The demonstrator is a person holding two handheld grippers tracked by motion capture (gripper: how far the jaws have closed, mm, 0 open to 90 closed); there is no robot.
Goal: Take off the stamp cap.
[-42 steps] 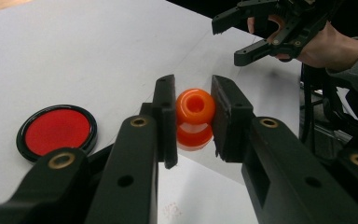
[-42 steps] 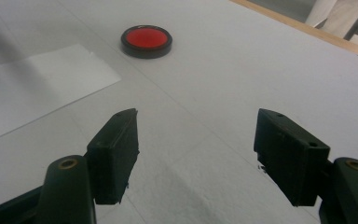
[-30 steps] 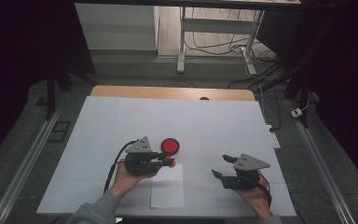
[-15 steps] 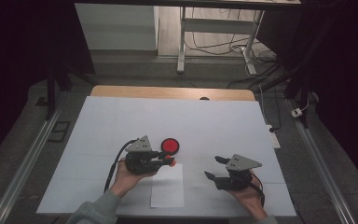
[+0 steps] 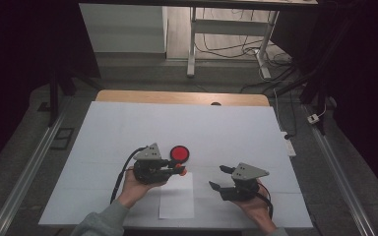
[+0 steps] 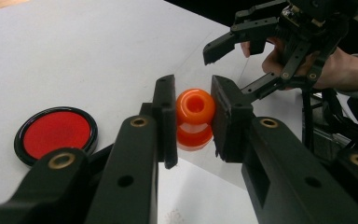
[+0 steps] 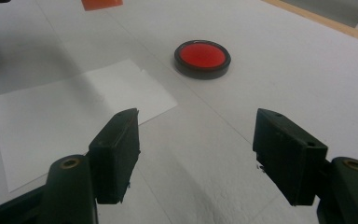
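My left gripper (image 5: 179, 170) is shut on a small orange spool-shaped piece (image 6: 195, 108), held just above the table; the piece (image 5: 178, 168) hangs over the top edge of a white paper sheet (image 5: 177, 199). A round red pad in a black rim (image 5: 179, 153) lies just behind that gripper. To the right of the sheet, my right gripper (image 5: 216, 177) points left toward it. Its jaws are open and have just been closing a little, with nothing between them. In the right gripper view they (image 7: 196, 140) frame bare table, with the paper sheet (image 7: 65, 121) and red pad (image 7: 202, 57) beyond.
Everything rests on a white board (image 5: 128, 128) with a wooden strip (image 5: 177, 97) along its far edge. Metal rails (image 5: 24, 177) run down both sides. A table leg and cables (image 5: 236, 44) stand on the floor beyond.
My right gripper has moved left, closer to the paper sheet and the left gripper. The left gripper and its orange piece have kept still.
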